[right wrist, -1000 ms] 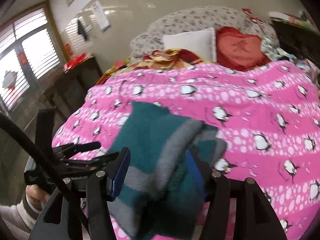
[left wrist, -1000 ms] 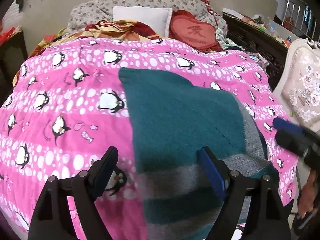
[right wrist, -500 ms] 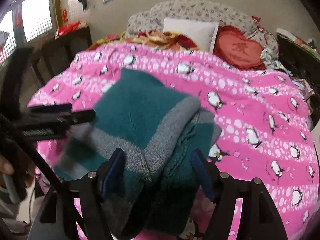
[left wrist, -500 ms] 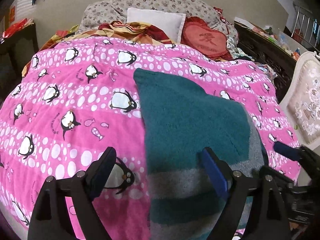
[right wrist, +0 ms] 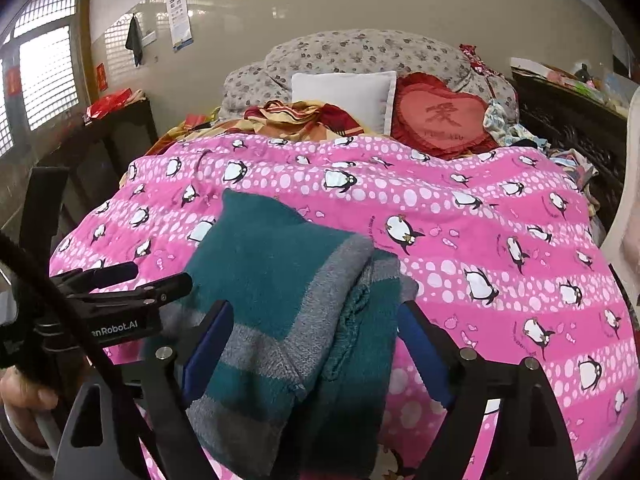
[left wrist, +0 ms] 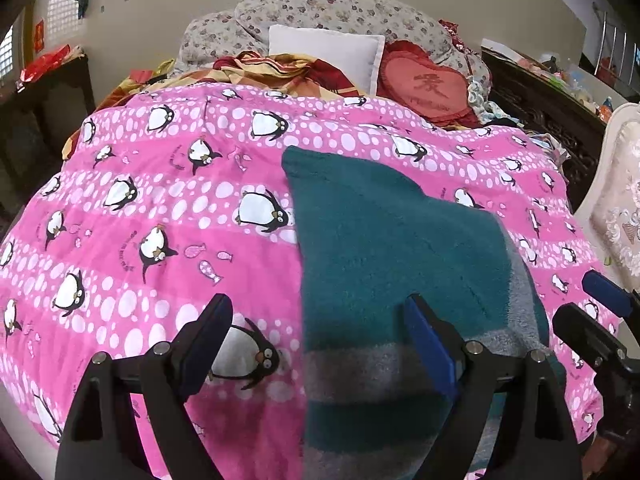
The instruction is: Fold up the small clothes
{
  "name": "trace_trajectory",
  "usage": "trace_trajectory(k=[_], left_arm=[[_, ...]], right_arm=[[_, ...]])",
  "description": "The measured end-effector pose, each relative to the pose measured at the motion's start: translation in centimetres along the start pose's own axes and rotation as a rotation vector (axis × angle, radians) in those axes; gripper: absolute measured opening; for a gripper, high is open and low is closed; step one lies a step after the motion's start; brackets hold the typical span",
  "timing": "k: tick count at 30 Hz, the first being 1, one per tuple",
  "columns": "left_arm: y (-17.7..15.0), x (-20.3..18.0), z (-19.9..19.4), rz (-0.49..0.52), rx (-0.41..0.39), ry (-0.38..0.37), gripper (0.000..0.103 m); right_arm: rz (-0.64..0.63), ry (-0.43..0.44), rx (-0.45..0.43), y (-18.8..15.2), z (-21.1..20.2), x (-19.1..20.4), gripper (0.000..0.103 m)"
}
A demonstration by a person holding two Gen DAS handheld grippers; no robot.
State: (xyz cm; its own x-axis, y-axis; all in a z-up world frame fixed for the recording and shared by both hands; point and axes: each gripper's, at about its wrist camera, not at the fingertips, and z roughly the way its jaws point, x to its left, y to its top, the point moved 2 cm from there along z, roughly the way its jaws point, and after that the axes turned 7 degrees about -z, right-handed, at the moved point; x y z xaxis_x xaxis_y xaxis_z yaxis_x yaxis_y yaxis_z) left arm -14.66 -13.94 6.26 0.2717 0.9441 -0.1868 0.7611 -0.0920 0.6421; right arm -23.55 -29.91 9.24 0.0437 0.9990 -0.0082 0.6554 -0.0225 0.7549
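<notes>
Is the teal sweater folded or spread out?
Folded: the sweater lies doubled, its gray-banded edge turned over another layer on the pink quilt.

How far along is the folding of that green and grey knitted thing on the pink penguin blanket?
Mostly done, it seems: the teal and grey sweater already lies doubled over on the pink blanket. The right gripper straddles its folded edge, jaws opening, pads not pressing. The left gripper stands open, empty. Possibly one more fold or tidying remains.
</notes>
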Motion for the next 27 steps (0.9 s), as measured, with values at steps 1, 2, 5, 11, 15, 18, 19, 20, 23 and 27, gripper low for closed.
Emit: trace_trajectory(k=[1,2,5,11,15,18,19,20,23,27], left_arm=[[-0.1,0.0,0.0,0.003,-0.002,0.004,0.087],[-0.1,-0.1,0.0,0.005,-0.002,0.006,0.087],[-0.2,-0.1,-0.2,0.008,-0.008,0.006,0.087],[-0.2,-0.1,-0.5,0.007,-0.023,0.016,0.087],[-0.2,-0.1,-0.6,0.010,-0.028,0.026,0.087],[-0.2,-0.2,-0.7,0.016,-0.033,0.031,0.087],[-0.3,-0.3,-0.8,0.017,-0.035,0.033,0.087],[-0.3,-0.3,-0.8,0.019,-0.036,0.033,0.087],[-0.3,-0.4,-0.8,0.022,-0.034,0.034,0.087],[-0.4,-0.5,-0.8,0.025,-0.034,0.035,0.087]], right_arm=[[0.006,-0.002,-0.001,0.0,0.0,-0.1,0.090],[0.011,-0.001,0.001,0.0,0.1,-0.2,0.090],[0.020,0.001,0.008,-0.1,0.3,-0.4,0.090],[0.025,0.002,0.012,-0.2,0.4,-0.4,0.091],[0.033,0.000,0.020,-0.3,0.8,-0.3,0.092],[0.040,-0.002,0.022,-0.2,1.0,-0.2,0.092],[0.041,-0.002,0.022,-0.2,1.0,-0.2,0.092],[0.042,-0.001,0.022,-0.2,1.0,-0.3,0.092],[0.039,0.000,0.026,-0.2,1.0,-0.3,0.093],[0.037,0.005,0.033,-0.2,1.1,-0.3,0.093]])
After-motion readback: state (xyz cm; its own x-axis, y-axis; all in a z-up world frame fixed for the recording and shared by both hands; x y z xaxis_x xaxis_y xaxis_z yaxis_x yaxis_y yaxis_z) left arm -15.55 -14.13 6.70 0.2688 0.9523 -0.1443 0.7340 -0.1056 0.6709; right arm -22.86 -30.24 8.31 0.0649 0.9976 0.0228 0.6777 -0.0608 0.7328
